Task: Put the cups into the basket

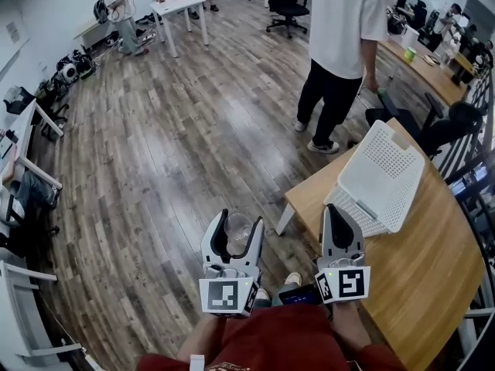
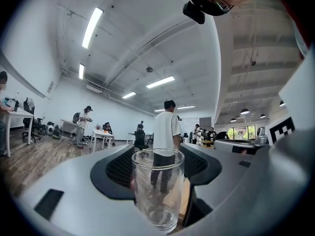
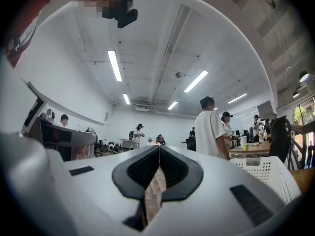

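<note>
the wooden table (image 1: 421,284) fills the lower right of the head view. the white perforated basket (image 1: 383,172) rests near its left corner, apparently waiting for cups. a person in a white shirt (image 1: 344,29) stands beyond it at upper centre-right, well apart. the left gripper (image 1: 237,222), at lower centre over the floor, is clamped on a clear glass cup (image 2: 157,191) held upright, probably for carrying. the right gripper (image 1: 338,209), jaws together and empty, sits between cup and basket.
</note>
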`<state>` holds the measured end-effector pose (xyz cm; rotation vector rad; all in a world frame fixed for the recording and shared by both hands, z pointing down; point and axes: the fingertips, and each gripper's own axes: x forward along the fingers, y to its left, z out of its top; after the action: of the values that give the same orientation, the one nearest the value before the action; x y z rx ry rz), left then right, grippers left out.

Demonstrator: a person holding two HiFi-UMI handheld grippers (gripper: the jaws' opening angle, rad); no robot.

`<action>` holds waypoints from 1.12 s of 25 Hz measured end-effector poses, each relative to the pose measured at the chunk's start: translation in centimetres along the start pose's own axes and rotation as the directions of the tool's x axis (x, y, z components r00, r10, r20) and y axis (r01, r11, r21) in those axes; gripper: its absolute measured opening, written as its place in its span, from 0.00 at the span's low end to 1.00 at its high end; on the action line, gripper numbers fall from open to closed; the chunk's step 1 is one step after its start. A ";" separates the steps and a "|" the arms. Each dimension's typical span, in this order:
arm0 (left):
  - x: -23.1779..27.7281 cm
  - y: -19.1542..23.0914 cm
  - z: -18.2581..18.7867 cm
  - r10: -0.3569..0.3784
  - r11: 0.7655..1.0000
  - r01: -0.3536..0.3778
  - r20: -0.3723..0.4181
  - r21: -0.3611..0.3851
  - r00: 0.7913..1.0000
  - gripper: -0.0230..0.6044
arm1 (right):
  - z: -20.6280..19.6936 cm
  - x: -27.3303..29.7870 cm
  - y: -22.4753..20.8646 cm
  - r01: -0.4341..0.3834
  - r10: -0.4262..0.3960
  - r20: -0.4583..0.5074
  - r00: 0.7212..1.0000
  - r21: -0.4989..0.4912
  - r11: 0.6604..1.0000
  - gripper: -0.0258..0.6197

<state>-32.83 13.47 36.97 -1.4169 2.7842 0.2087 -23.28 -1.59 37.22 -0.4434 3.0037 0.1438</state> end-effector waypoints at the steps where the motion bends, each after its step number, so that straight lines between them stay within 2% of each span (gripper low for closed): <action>1: 0.4 -0.2 0.0 -0.008 1.000 0.008 0.000 -0.001 1.000 0.50 | 0.0 0.1 -0.4 0.007 -0.007 0.000 1.000 -0.001 1.000 0.06; 15: 7.5 -4.9 -0.5 -0.120 0.993 0.120 -0.002 -0.013 0.993 0.50 | -0.1 1.6 -7.8 0.107 -0.107 0.014 0.994 -0.018 0.994 0.06; 22: 11.3 -8.5 -0.6 -0.212 0.977 0.212 -0.015 -0.017 0.977 0.50 | 0.4 0.9 -12.6 0.206 -0.206 0.021 0.978 -0.019 0.978 0.06; 28: 14.3 -12.6 -0.7 -0.305 0.952 0.305 -0.025 -0.023 0.952 0.50 | 0.5 -1.0 -17.3 0.309 -0.309 0.021 0.951 -0.025 0.951 0.06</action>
<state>-31.06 -5.48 35.23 -1.8399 2.5403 0.2108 -17.22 -17.76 35.44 -0.9018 2.8706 0.1618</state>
